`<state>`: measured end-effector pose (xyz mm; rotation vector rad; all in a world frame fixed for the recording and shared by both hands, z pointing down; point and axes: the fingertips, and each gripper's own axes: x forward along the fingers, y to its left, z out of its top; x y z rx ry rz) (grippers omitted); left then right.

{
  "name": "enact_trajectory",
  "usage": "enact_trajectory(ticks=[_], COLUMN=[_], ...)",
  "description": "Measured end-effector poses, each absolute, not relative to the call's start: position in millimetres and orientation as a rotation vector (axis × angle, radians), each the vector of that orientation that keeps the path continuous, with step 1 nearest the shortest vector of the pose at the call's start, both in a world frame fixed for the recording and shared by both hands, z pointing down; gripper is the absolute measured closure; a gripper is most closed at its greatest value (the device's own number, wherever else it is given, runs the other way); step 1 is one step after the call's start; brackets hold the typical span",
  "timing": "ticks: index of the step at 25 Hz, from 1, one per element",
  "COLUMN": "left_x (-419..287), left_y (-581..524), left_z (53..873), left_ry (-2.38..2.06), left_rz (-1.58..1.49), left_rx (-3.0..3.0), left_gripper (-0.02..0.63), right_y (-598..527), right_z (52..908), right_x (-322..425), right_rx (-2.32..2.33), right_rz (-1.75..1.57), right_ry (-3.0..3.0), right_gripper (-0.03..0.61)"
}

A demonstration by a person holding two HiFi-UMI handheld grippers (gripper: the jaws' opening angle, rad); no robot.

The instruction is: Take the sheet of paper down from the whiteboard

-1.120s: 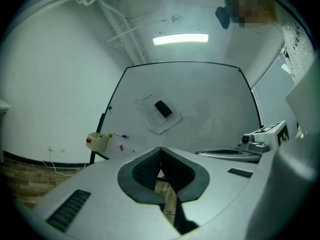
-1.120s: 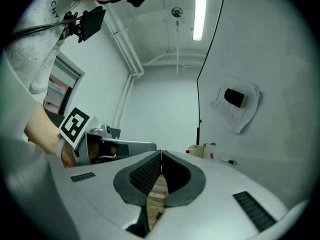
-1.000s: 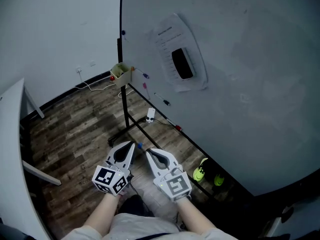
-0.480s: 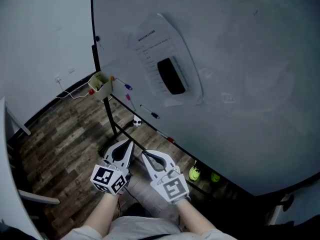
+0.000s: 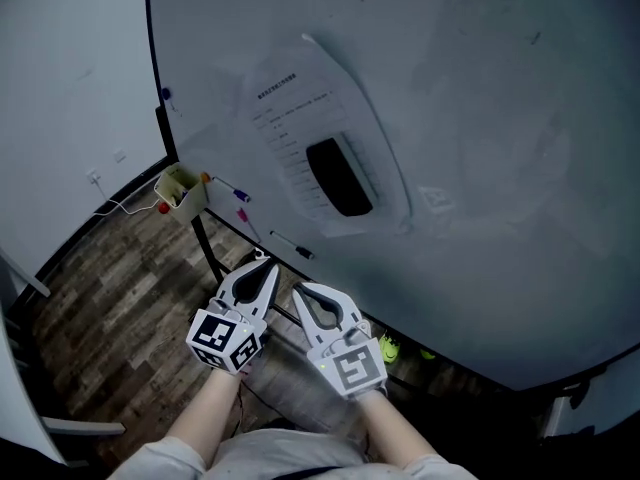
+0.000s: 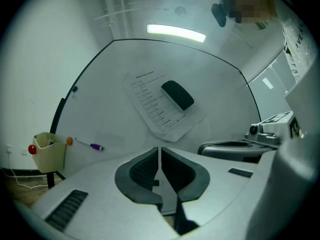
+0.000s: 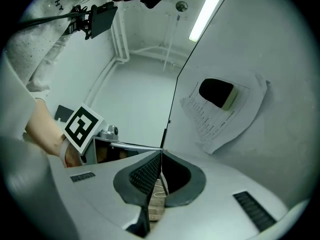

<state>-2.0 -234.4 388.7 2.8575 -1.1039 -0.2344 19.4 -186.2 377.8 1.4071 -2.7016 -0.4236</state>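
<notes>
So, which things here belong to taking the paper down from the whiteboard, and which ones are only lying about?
For the job: sheet of paper, black eraser sitting on it, whiteboard, left gripper, right gripper (both shut, empty).

Just lying about: pen holder, purple-capped marker, black marker, green shoes on the floor.

Wood-plank floor (image 5: 110, 308); pale wall (image 5: 70, 78)

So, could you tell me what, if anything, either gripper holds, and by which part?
Nothing: the left gripper and the right gripper are both shut and empty.
</notes>
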Motion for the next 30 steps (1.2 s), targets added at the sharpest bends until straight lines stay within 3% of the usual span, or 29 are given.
enact_trajectory(ticks=[5,8,15,20,30], left_x=[7,12,8,2,22], left_y=[-253,-258,-270,-288,-296], left_z=[378,373,364,354,358], left_ry=[-1.024,-0.971,-0.926,-0.9,-0.919], left_rz=[-0.178,-0.159,-0.278,-0.43,-0.381], left_rx=[2.952,2.992,2.918,2.797,2.787], left_gripper=[0.589,0.483,0.422,0.339,0.296], right_y=[-207,-215,-218,-218,-220], right_z=[367,361,362,362,342], right_x=[22,24,18,21,33], right_rx=[1.499,1.536,1.5,1.48,1.412], right_rz=[-0.431,-0.428,-0.439,-0.433,-0.573], right_ry=[-2.65,-2.637,-2.622,-2.639,-2.589], right_gripper=[0.56,0.56,0.56,0.56,0.559])
